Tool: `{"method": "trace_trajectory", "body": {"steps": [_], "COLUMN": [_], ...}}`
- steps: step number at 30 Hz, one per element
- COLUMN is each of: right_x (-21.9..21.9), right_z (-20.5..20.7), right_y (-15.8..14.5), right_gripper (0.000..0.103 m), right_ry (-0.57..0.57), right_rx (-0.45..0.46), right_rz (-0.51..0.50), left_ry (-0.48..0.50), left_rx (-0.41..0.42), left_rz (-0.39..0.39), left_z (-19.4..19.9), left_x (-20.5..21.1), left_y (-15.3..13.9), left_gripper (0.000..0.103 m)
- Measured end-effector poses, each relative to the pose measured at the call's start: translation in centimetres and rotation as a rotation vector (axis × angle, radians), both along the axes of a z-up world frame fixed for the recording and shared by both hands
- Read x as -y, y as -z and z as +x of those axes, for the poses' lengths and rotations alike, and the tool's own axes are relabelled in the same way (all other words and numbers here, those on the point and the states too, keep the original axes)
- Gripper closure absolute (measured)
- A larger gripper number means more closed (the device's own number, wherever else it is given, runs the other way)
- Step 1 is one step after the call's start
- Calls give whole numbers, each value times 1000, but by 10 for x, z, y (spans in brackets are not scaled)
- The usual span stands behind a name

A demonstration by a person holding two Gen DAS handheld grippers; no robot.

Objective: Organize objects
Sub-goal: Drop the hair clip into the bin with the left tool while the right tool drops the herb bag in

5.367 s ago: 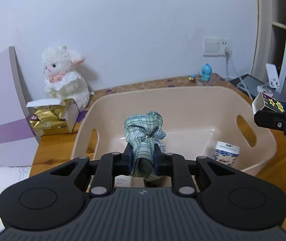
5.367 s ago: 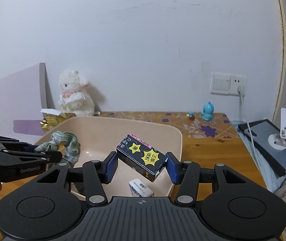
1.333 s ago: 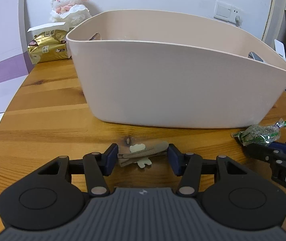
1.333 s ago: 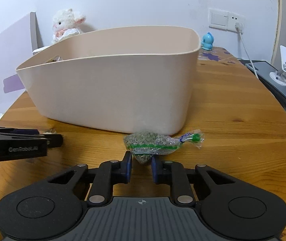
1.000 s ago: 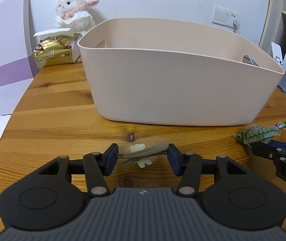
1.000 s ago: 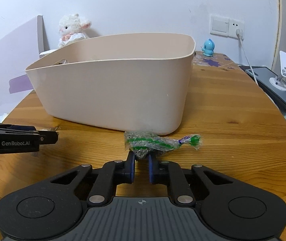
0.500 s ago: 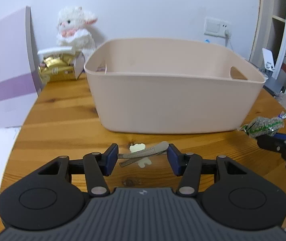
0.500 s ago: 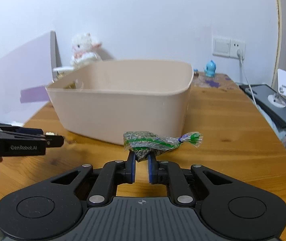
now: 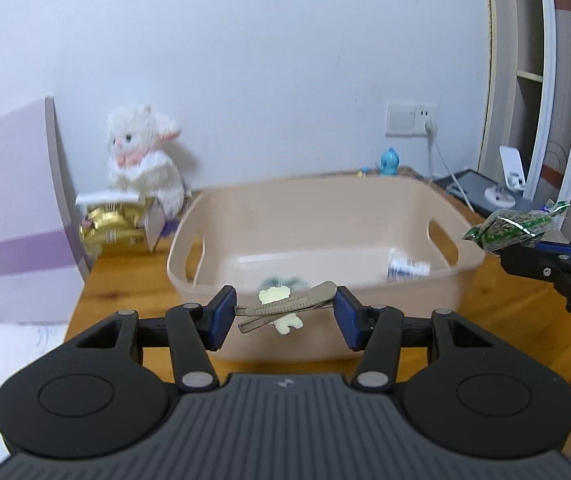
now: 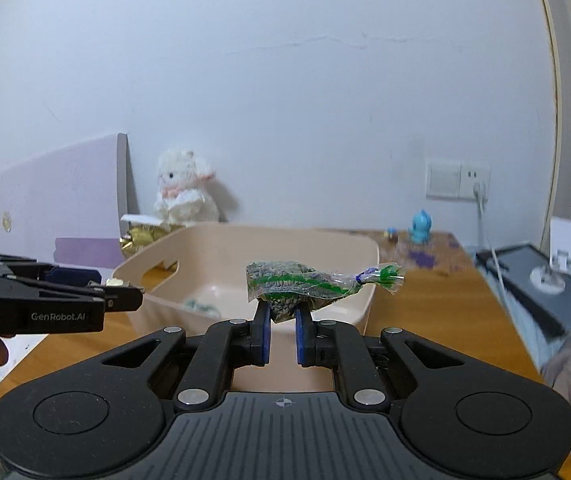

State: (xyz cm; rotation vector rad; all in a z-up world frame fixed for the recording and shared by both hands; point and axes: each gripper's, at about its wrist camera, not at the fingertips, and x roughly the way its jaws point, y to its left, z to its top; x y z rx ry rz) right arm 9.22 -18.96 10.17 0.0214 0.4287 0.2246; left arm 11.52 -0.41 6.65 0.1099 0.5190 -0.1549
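A beige plastic bin (image 9: 365, 204) (image 10: 221, 248) stands on the wooden table. My left gripper (image 9: 283, 314) is shut on a tan hair clip (image 9: 305, 301) with a cream charm, held in the air just in front of the bin's near wall. My right gripper (image 10: 283, 316) is shut on a clear packet of green-grey bits (image 10: 297, 278) (image 9: 513, 230), lifted near the bin's right rim. Inside the bin lie a green scrunchie (image 10: 201, 306) and a small blue-and-white box (image 9: 407, 270).
A white plush lamb (image 9: 145, 160) and a gold tissue box (image 9: 113, 228) sit behind the bin at the left, beside a lilac board (image 9: 13, 200). A blue figurine (image 9: 389, 160), a wall socket with cable (image 9: 411, 120) and a tablet with a stand (image 10: 541, 280) are at the right.
Both grippers have risen from table height to above the bin's rim, carrying the hair clip and the packet. The bin's inside has come into sight.
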Motion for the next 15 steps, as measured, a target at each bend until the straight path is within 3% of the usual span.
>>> {"method": "trace_trajectory", "body": {"steps": [8,15], "right_x": [-4,-11], "right_z": [37,79], "right_y": [-8,3], "right_gripper": [92,92], "right_ry": [-9,-22], "right_rx": [35,-23], "right_rz": [-41,-52], "left_ry": [-7,-41], "left_rx": [32,-34], "left_rz": [43,93], "left_z": [47,101], "left_x": [22,35], "left_y": [-15,6], "left_gripper": [48,48]}}
